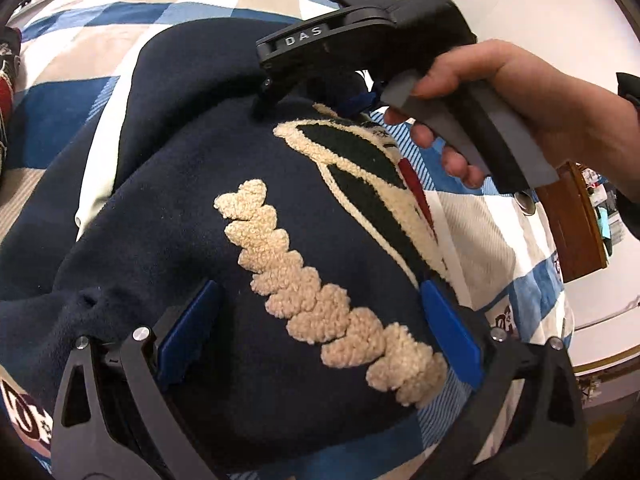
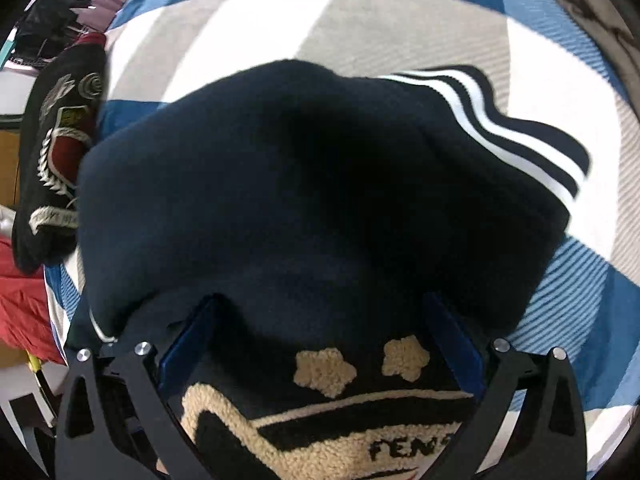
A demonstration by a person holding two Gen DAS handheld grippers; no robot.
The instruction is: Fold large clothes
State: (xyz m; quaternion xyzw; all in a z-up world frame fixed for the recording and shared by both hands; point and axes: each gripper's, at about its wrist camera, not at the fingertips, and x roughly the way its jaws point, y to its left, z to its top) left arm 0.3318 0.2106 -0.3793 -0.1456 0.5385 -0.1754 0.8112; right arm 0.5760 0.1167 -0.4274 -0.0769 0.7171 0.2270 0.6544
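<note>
**Both grippers wide over the navy sweater**

Left wrist view: your left gripper [image 1: 316, 320] stands wide open, blue pads [image 1: 188, 332] pressed down on either side of the sweater [image 1: 192, 184], clamping nothing. The sweater lies bunched on the checked bedspread [image 1: 132, 4], its cream fleece lettering [image 1: 320, 292] running between the fingers. Your right hand [image 1: 520, 96] holds the right gripper [image 1: 262, 104], whose tips touch the sweater's far edge; you cannot tell their gap here.

Right wrist view: your right gripper [image 2: 320, 336] is spread wide, gripping nothing, over the sweater [image 2: 320, 184]. Two cream stars [image 2: 324, 372] sit between the fingers. A striped hem [image 2: 520, 136] lies at the sweater's right. A black patched garment [image 2: 56, 152] lies at the left.
</note>
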